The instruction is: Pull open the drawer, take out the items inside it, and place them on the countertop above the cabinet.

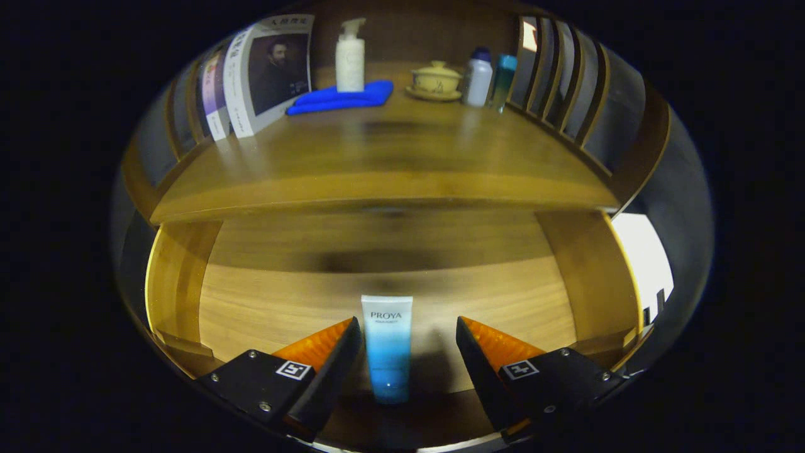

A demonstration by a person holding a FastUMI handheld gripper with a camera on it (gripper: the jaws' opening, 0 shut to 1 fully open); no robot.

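The wooden drawer (251, 302) is pulled open below the countertop (377, 163). A white-and-blue tube (387, 346) lies on the drawer floor, cap end toward me. My gripper (409, 330) is open above the drawer, its fingers spread wide. The tube sits between the fingers, close to the left finger (343, 352) and well apart from the right finger (475, 355). Neither finger presses on it.
On the countertop stand a white pump bottle (350, 60) on a folded blue cloth (343, 97), a lidded yellow cup on a saucer (436, 80), two small bottles (479, 78), and books (264, 72) leaning at the left. Slatted rails (566, 82) close the sides.
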